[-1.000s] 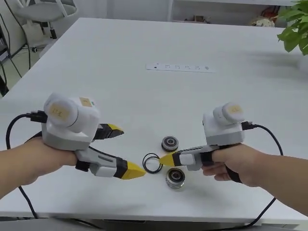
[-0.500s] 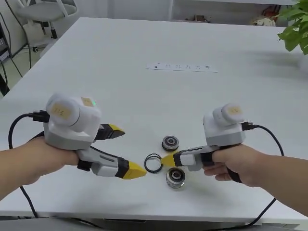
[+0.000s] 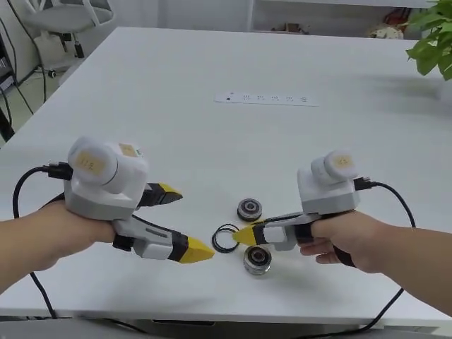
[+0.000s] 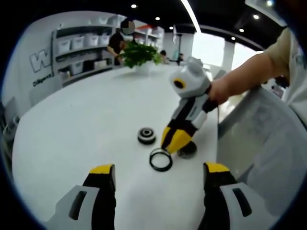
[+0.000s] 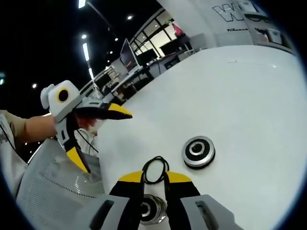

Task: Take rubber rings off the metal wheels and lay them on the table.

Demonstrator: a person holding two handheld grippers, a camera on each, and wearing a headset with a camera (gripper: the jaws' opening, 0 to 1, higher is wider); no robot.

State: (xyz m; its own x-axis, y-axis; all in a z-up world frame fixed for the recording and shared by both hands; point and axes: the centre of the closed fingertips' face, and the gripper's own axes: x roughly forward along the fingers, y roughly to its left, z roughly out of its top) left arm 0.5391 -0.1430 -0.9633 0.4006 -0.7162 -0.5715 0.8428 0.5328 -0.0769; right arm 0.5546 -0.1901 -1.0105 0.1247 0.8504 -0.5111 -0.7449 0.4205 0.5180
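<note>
White table (image 3: pixel 212 106): broad, matt, takes up most of the head view and carries everything listed below. Office chair (image 3: pixel 67 18): white, stands off the table's far left corner. Plant (image 3: pixel 432 42): green leaves at the far right edge, well clear of the work. Left gripper (image 3: pixel 185 220): white body, black jaws with yellow tips, held in the person's left hand low over the near left part of the table; jaws spread wide with nothing between them, pointing toward the ring from the left and apart from it. Right gripper (image 3: pixel 240 234): same make, held in the right hand at the near right; jaws drawn almost together, pinching the near edge of the ring, which is squeezed narrow where it enters the gap in the right gripper view. Cables (image 3: pixel 25 185): black, one trailing from the back of each gripper off the near edge. Power strip (image 3: pixel 265 99): white, flat, lies across the middle of the table, well beyond the grippers. Far wheel (image 3: pixel 249 210): small metal wheel, dark around the rim, lying flat just beyond the right gripper's tips. Near wheel (image 3: pixel 257 260): metal, lying flat directly under the right gripper's jaws, partly hidden by them. Rubber ring (image 3: pixel 224 239): thin, black, resting on the table between the two grippers, just beside both wheels; whether it is one loop or two overlapped cannot be told.
</note>
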